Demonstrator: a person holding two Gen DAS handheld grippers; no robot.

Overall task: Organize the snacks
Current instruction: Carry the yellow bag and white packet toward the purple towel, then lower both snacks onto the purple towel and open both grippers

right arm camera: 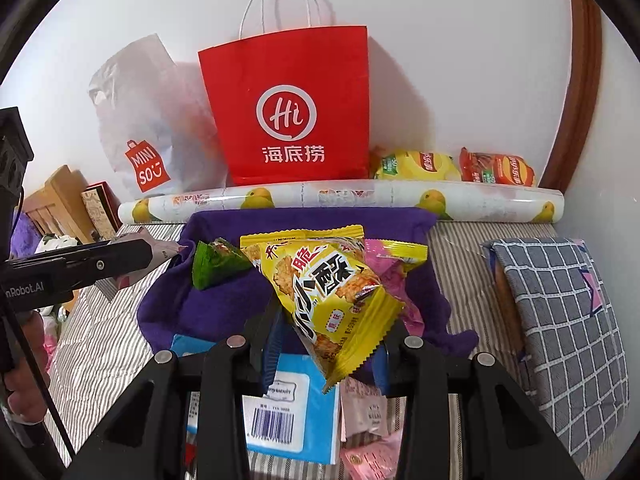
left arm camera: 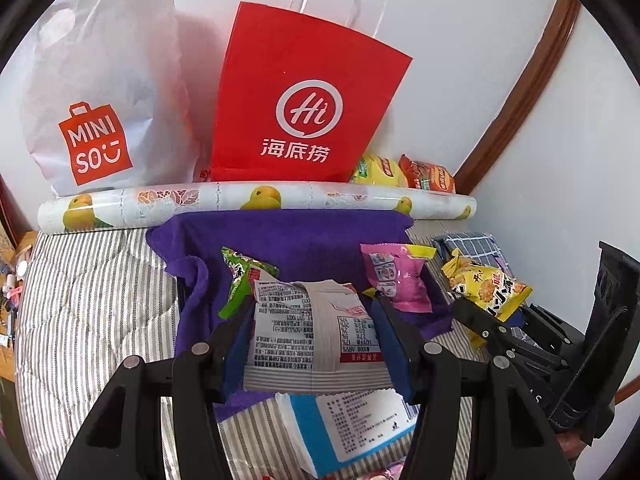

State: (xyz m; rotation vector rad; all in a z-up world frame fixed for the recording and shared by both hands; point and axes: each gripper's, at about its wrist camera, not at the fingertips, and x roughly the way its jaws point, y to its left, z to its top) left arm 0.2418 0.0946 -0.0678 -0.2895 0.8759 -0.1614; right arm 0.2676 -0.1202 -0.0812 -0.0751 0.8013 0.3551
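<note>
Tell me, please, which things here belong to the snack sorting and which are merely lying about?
Job:
- white packet in left tool
- yellow packet in right tool
- green packet
- pink packet
- purple cloth

Lying about:
- red bag
- patterned roll
- checked pillow

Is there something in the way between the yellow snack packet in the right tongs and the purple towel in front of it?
Nothing visible blocks it. The right tongs grip the yellow snack packet just above the purple towel. A green packet and a pink packet lie on the towel, with bare cloth between them.
</note>
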